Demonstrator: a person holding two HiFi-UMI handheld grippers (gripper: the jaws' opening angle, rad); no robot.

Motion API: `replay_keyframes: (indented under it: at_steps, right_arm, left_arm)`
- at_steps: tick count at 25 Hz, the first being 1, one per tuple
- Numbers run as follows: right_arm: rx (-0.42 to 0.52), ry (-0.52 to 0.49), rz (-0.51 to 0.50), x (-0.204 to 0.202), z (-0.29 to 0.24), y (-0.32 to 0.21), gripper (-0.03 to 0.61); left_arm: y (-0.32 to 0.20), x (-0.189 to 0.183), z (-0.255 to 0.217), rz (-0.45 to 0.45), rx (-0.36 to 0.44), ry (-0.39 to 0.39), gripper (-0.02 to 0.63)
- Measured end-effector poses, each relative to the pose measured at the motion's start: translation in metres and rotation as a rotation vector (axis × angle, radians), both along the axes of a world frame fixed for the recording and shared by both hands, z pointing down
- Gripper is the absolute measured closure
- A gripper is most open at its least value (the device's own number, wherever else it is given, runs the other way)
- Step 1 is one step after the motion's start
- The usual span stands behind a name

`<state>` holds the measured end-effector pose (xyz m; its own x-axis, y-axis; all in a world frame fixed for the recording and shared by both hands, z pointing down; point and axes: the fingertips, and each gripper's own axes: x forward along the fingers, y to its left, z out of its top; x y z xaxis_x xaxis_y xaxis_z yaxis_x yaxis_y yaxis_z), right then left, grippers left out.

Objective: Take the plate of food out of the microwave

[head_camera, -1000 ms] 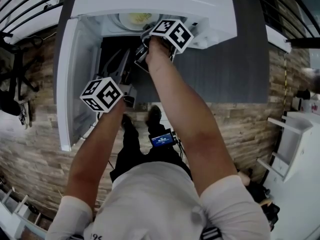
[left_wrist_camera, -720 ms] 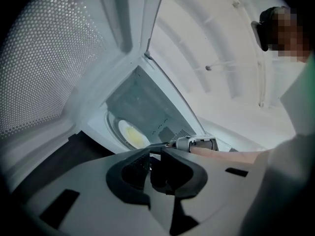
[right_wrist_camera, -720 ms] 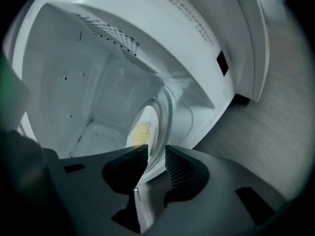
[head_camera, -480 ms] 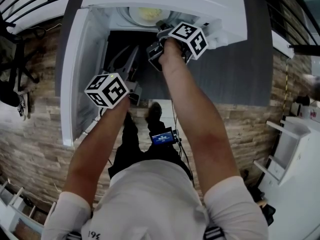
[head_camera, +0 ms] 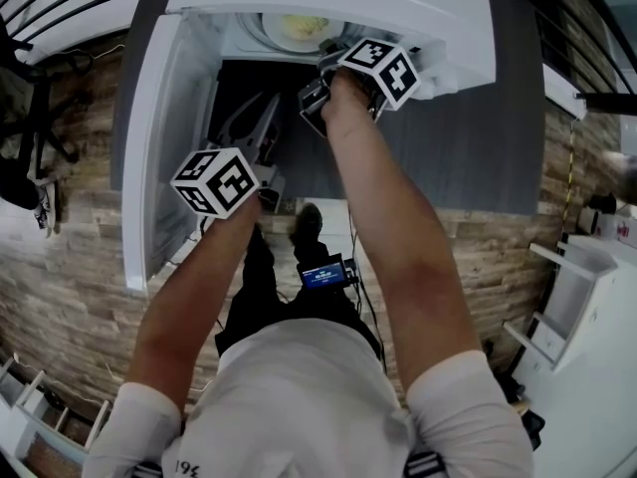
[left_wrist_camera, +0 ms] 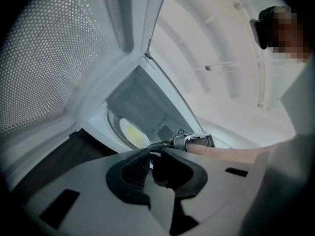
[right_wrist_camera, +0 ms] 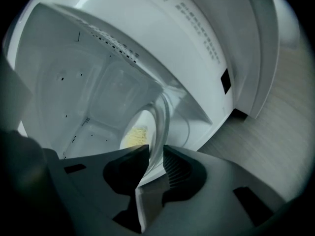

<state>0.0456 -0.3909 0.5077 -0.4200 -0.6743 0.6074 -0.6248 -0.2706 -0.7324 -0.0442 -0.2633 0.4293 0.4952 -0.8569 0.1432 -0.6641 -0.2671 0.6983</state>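
Plate (right_wrist_camera: 147, 124): inside the microwave (head_camera: 398, 8), yellow food on it, not out yet.
Right gripper (right_wrist_camera: 155, 154): reaching in, fingers closing with the plate's near rim between them — edge-on, ready to draw it out.
Left gripper (left_wrist_camera: 156, 154): back by the open door (head_camera: 149, 147), fingers slightly apart, empty — likely leaving room.
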Motion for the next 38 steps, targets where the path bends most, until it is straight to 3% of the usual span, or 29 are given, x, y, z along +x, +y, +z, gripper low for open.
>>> replay_keyframes:
  at_steps: [5,13,21,27,29,38]
  right_arm:
    - [0.032,-0.009,0.007,0.005,-0.004,0.003,0.56]
    - [0.044,-0.033,-0.004,0.005,-0.008,0.009,0.566]
    - [0.044,-0.118,0.016,0.005,-0.007,0.018,0.566]
    - [0.026,-0.125,0.011,0.008,-0.001,0.029,0.562]
    - [0.021,-0.134,0.01,0.007,0.002,0.029,0.52]
    - [0.009,-0.167,0.011,-0.002,0.0,0.021,0.498]
  left_arm:
    - [0.001,0.001,0.001,0.003,-0.005,0.003,0.563]
    - [-0.001,0.005,0.003,0.008,-0.008,0.011,0.563]
    - [-0.008,0.005,0.011,0.011,-0.028,0.029,0.563]
    - [-0.011,0.005,0.01,0.012,-0.027,0.022,0.563]
    - [-0.013,0.004,0.011,0.01,-0.027,0.021,0.563]
    - [-0.011,0.005,0.013,0.012,-0.034,0.022,0.563]
